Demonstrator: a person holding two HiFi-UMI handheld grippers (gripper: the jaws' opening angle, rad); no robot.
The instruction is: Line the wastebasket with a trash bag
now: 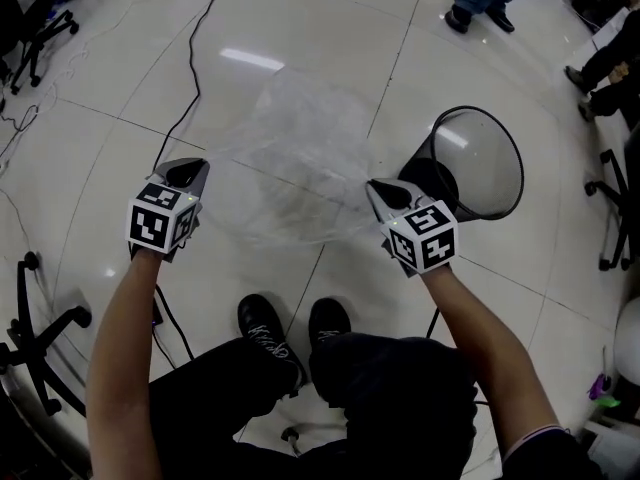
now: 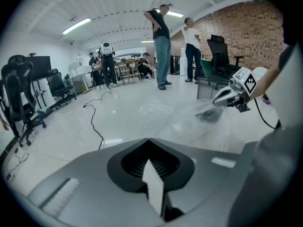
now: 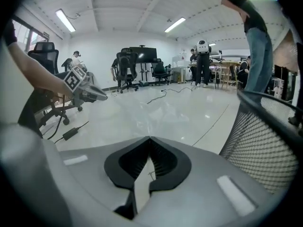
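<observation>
A clear plastic trash bag (image 1: 300, 158) hangs spread above the floor between my two grippers. My left gripper (image 1: 186, 173) is shut on its left edge, my right gripper (image 1: 377, 194) on its right edge. In the left gripper view a pale strip of the bag (image 2: 154, 183) sits pinched in the closed jaws, and the film (image 2: 189, 117) stretches to the right gripper (image 2: 222, 97). The right gripper view shows the same pinch (image 3: 142, 183), with the left gripper (image 3: 92, 93) across the bag. The black mesh wastebasket (image 1: 480, 163) stands tilted just right of my right gripper, its wall close by (image 3: 265, 141).
A black cable (image 1: 195, 58) runs over the white tiled floor behind the bag. Office chairs stand at the far left (image 1: 40, 28), near left (image 1: 40, 348) and right (image 1: 615, 208). Other people stand at the back right (image 1: 480, 8). My shoes (image 1: 265, 333) are below the bag.
</observation>
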